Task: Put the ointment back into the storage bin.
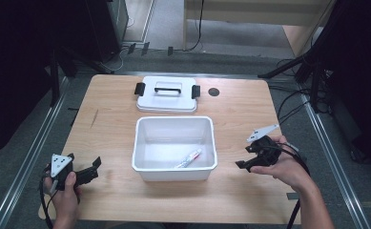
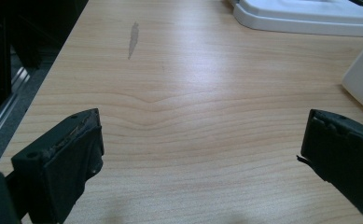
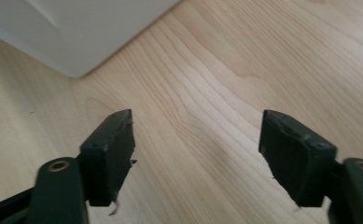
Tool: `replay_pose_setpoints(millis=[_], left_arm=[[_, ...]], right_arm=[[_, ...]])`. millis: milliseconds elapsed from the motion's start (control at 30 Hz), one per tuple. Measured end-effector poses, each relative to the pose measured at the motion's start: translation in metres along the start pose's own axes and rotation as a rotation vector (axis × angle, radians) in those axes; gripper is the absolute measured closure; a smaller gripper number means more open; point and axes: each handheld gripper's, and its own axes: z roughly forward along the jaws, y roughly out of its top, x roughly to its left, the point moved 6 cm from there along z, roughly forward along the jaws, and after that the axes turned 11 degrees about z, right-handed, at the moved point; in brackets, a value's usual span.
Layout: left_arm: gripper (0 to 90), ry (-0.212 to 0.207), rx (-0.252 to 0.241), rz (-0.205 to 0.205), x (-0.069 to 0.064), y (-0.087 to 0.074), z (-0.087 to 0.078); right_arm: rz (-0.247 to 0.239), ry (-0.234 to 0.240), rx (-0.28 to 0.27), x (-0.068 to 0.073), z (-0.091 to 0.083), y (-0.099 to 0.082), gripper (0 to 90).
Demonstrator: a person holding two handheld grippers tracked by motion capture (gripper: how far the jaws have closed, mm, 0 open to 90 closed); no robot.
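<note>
White bin (image 1: 145,164) sat mid-table (image 1: 111,129), what looked like a marker (image 1: 189,158) inside, lid (image 1: 166,102) toward far edge, left gripper (image 1: 91,170) near left corner, wide, empty, right gripper (image 1: 245,157) beside bin, wide, empty.

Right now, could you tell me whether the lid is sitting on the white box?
No, the lid lies flat on the table behind the open white box, which holds a tube.

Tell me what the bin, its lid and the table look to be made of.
Bin: white plastic, likely; smooth, glossy, thin moulded walls. Lid: the same glossy white plastic look, with black handle and clips. Table: pale wood or wood-look laminate; matte, printed-looking grain, so I can't say which.
</note>
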Motion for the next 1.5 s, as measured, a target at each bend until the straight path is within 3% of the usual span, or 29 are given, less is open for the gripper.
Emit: replay_pose_setpoints(millis=[67,200,267,500,567,733,767,833,900,1100,1167,1333,1500], left_arm=[[0.0,0.001,0.000,0.000,0.000,0.000,0.000],[0.0,0.001,0.001,0.002,0.000,0.000,0.000],[0.0,0.001,0.000,0.003,-0.001,0.000,0.000],[0.0,0.002,0.001,0.004,-0.001,0.000,0.000],[0.0,0.002,0.001,0.005,-0.001,0.000,0.000],[0.0,0.001,0.002,0.008,-0.001,0.000,0.000],[0.0,0.001,0.003,0.008,-0.001,0.000,0.000],[0.0,0.001,0.003,0.009,-0.001,0.000,0.000],[0.0,0.002,0.004,0.010,-0.001,0.000,0.000],[0.0,0.000,0.005,0.007,-0.002,0.000,0.001],[0.0,-0.001,0.004,0.008,-0.001,0.000,0.000],[0.0,-0.005,0.002,0.007,-0.001,0.000,0.000],[0.0,-0.003,0.010,0.010,-0.001,0.000,0.001]], right_arm=[[0.028,-0.017,-0.030,-0.004,0.002,-0.007,17.2],[0.083,-0.069,-0.151,-0.016,0.003,-0.020,6.6],[0.134,-0.090,-0.207,-0.023,0.002,-0.029,0.0],[0.247,-0.196,-0.345,-0.043,0.002,-0.059,0.0],[0.266,-0.201,-0.373,-0.045,0.002,-0.066,0.0],[0.316,-0.216,-0.425,-0.051,0.001,-0.080,0.0],[0.350,-0.223,-0.444,-0.055,0.001,-0.090,0.0],[0.363,-0.226,-0.448,-0.056,0.000,-0.093,0.0],[0.410,-0.244,-0.454,-0.059,-0.002,-0.106,0.0],[0.428,-0.292,-0.484,-0.061,-0.015,-0.121,0.0],[0.458,-0.304,-0.517,-0.063,-0.019,-0.129,0.0],[0.528,-0.294,-0.569,-0.065,-0.022,-0.140,0.0],[0.566,-0.294,-0.589,-0.066,-0.023,-0.140,1.5]])
